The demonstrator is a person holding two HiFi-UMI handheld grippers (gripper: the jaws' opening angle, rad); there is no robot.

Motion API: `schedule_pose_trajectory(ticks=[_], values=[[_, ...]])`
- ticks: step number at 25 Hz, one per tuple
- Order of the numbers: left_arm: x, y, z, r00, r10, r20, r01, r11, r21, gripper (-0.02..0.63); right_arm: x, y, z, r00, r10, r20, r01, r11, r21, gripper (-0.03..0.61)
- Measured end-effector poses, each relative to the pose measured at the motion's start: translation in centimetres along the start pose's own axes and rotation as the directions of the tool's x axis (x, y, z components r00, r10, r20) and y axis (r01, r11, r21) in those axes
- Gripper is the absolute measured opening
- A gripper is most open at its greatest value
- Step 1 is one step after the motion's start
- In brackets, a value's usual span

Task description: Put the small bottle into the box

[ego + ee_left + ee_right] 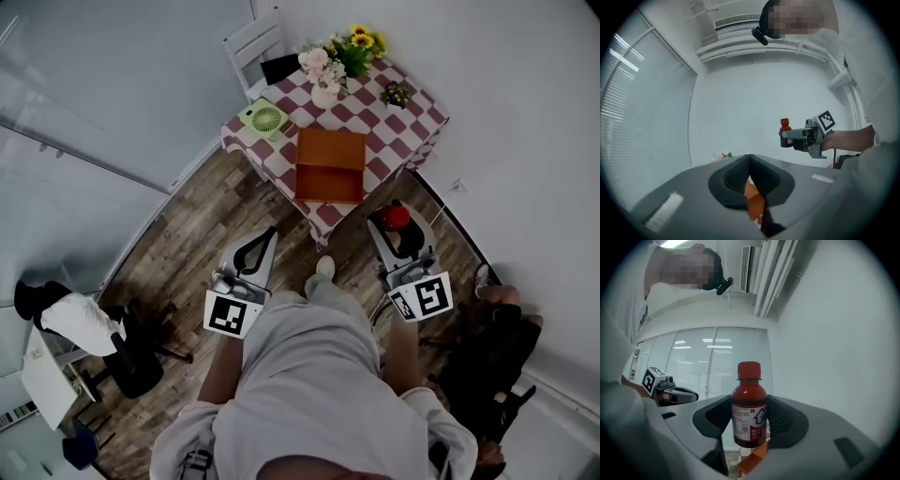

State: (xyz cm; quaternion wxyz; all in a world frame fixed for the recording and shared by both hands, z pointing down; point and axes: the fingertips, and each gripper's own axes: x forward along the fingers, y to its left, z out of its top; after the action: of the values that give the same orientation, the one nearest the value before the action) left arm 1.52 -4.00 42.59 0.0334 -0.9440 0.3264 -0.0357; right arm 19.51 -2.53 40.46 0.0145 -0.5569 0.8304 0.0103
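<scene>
Right gripper (750, 418) clamped on the small bottle (749, 404), upright, over the floor, short of the open orange box (330, 164) on the checked table (412, 122). Left gripper (749, 159) closed, empty. Picked up; not yet carried over and dropped in.

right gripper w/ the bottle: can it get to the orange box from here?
Probably yes. The right gripper, shut on the small bottle, faces the open box at the table's near edge; nothing stands between, though a step closer looks needed.
</scene>
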Motion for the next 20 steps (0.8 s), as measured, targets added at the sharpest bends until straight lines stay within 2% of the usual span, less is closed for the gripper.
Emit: schedule_pose_trajectory(ticks=[5,11,16,20], values=[[4.3,0.8,-0.4,0.999,0.008,-0.031,-0.008,1.000,0.000,0.000,1.6,-4.5,-0.1,1.000,-0.004,-0.011,0.003,1.000,-0.013,0.224],[7.5,2.7,-1.3,0.999,-0.002,-0.043,0.002,1.000,-0.010,0.000,4.6,-6.9,-2.1,0.998,-0.011,-0.066,0.009,0.999,-0.032,0.224],[9.2,4.7,-2.0,0.999,-0.038,-0.035,0.037,0.999,-0.028,0.000,8.2,-7.7,-5.9,0.981,-0.012,-0.194,-0.011,0.993,-0.121,0.224],[9.7,6.7,-2.6,1.000,-0.023,-0.022,0.022,0.998,-0.055,0.000,11.9,-7.8,-10.5,0.946,0.023,-0.324,-0.078,0.984,-0.160,0.224]])
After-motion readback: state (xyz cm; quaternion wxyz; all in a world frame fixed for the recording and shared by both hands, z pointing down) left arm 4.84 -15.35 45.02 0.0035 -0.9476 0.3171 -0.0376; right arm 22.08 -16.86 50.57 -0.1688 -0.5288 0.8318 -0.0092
